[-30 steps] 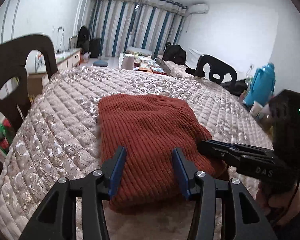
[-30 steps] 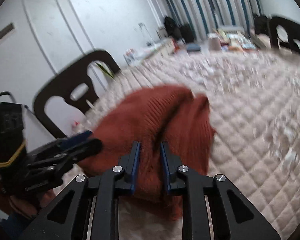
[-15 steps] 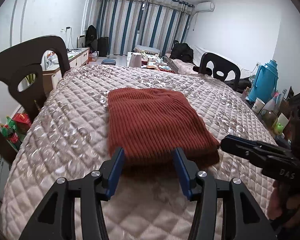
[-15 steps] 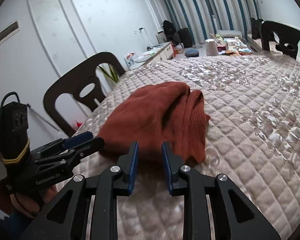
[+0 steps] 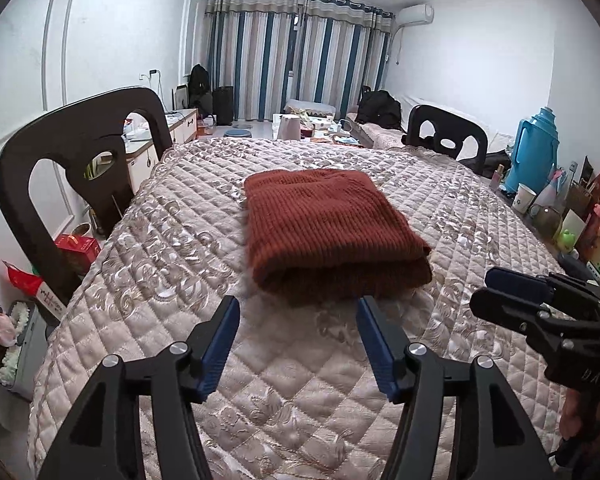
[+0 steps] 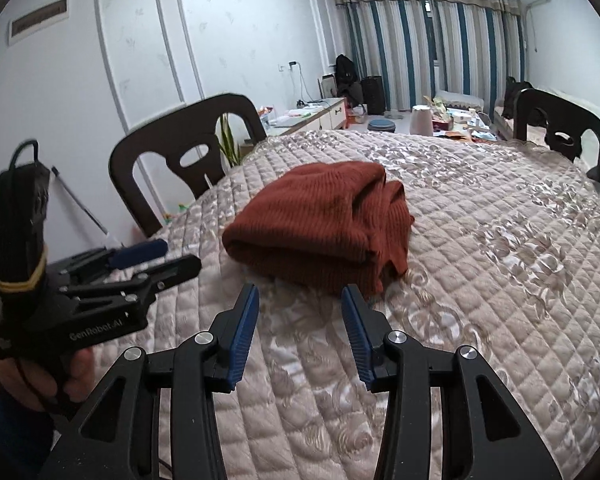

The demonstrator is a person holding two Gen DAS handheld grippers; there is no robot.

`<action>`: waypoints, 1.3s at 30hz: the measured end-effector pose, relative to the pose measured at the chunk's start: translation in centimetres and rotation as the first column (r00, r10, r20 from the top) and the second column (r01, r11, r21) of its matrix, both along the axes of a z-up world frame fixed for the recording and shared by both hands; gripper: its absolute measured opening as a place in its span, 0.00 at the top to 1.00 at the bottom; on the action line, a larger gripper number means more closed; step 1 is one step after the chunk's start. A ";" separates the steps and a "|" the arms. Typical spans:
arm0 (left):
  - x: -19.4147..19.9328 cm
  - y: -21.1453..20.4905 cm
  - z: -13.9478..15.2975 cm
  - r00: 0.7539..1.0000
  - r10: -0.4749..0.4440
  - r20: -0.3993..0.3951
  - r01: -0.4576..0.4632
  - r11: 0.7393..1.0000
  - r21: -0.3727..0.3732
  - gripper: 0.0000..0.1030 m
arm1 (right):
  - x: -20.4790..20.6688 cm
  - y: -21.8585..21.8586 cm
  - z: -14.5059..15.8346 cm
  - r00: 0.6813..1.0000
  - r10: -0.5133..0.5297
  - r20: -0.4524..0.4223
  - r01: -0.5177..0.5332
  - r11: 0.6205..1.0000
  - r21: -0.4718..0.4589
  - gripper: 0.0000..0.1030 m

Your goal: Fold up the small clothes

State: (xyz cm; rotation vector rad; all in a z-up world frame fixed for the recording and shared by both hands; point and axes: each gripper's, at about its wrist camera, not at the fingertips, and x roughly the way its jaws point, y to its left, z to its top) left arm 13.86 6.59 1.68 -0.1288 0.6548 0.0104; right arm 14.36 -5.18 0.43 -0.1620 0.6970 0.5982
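- Sweater (image 5: 328, 228): rust-red ribbed knit, folded into a thick rectangle, flat on the tabletop (image 5: 172, 280) under a quilted beige cover, about mid-surface.
- Rounded fold edge toward the cameras; in the right wrist view, looser layered ends (image 6: 388, 224) bunched along the right side.
- Long axis: away from the person, near fold edge to far edge, slightly angled in the left wrist view.
- Ahead of both sets of jaws, apart from them, bare quilt between; nothing touching the knit.
- Left gripper (image 5: 298, 336): jaws opening, roughly halfway apart, nothing between the blue pads but quilt; near fold edge just beyond the tips, centred in the gap.
- Right gripper (image 6: 300, 320): jaws opening too, gap similar, empty; sweater's near right corner just past the right fingertip.
- Each gripper seen in the other's view, off to the side of the sweater: right one (image 5: 540, 308) low at right in the left wrist view, left one (image 6: 136, 264) at left in the right wrist view, with a hand (image 6: 40, 376) around its grip.
- Neither clearly nearer; left lined up with the middle of the fold, right with the loose-end side.
- Fold looks finished, apart from the untidy right side; likely next a tidy-up or a move aside, a judgement only.
- Further out: dark chairs (image 5: 72, 152) round the tabletop, blue flask (image 5: 534, 148) and cups at its right edge, striped curtains (image 5: 296, 56) on the far wall.
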 end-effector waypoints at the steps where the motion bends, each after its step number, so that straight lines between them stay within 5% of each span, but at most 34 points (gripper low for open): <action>1: 0.1 0.1 -0.3 1.000 0.002 -0.004 -0.002 1.000 0.001 0.37 | 0.1 0.0 -0.4 1.000 -0.006 0.000 0.006 1.000 -0.012 0.57; 11: 2.0 0.9 -4.1 0.994 0.063 -0.092 -0.059 0.997 0.046 0.36 | 4.1 -1.2 -6.1 0.983 -0.162 -0.081 0.148 0.976 -0.157 0.56; 39: 3.3 1.2 -5.3 0.983 0.058 -0.172 -0.053 0.998 0.030 0.36 | 4.1 0.1 -7.1 0.982 -0.167 -0.089 0.139 0.957 -0.253 0.38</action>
